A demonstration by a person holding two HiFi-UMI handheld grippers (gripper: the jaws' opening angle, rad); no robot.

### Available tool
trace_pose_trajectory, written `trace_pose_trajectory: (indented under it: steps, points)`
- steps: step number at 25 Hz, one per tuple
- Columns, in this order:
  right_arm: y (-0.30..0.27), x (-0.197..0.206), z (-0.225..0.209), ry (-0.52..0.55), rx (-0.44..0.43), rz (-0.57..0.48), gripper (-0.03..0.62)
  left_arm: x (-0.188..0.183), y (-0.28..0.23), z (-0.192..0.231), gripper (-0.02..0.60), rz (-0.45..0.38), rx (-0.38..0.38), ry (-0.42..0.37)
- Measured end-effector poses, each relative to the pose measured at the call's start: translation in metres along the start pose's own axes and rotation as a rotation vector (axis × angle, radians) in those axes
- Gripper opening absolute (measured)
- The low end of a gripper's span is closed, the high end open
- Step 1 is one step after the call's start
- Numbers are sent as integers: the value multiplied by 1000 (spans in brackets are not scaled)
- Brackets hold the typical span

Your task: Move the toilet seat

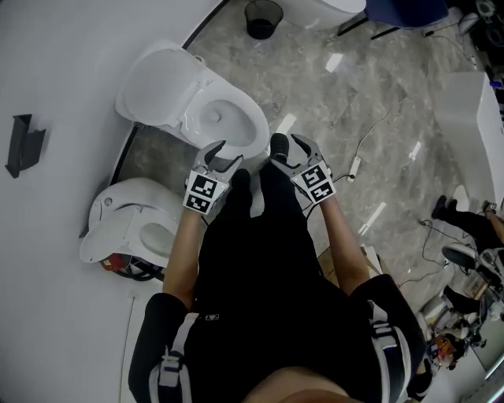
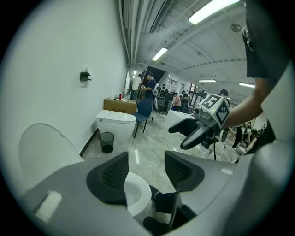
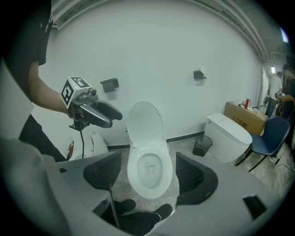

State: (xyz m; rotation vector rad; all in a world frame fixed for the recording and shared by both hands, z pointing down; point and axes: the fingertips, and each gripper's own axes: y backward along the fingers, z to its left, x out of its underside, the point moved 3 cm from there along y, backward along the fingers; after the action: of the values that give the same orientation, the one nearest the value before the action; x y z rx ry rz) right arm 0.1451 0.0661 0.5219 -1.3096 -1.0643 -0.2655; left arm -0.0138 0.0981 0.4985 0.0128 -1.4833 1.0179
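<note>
A white toilet stands against the wall, its lid and seat (image 1: 161,85) raised upright above the open bowl (image 1: 228,120). In the right gripper view the raised seat (image 3: 145,123) stands behind the bowl (image 3: 150,170). My left gripper (image 1: 221,157) hovers over the bowl's near rim, jaws open and empty. My right gripper (image 1: 288,152) is just right of the bowl, also open and empty. In the left gripper view the left gripper (image 2: 146,168) frames the bowl rim (image 2: 137,196), with the right gripper (image 2: 191,134) at the right. The person's shoes (image 3: 138,209) stand at the bowl's front.
A second white toilet (image 1: 126,216) sits to the left along the wall. A black waste bin (image 1: 263,17) stands beyond the bowl, with a third toilet (image 3: 230,131), a blue chair (image 3: 269,138) and a cardboard box (image 3: 246,117) further on. Cables (image 1: 370,149) trail on the marble floor.
</note>
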Motion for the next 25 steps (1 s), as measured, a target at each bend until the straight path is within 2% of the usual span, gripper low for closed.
trace_pose_trajectory:
  steps: [10,18,25]
  points:
    - [-40,45,8,-47,-86,75,371,43,-53,-4,245,95,57,44]
    - [-80,78,-3,-84,-128,91,370,81,-104,-2,242,182,124,19]
    - [-108,118,-4,-115,-168,108,357,116,-140,-2,242,213,124,83]
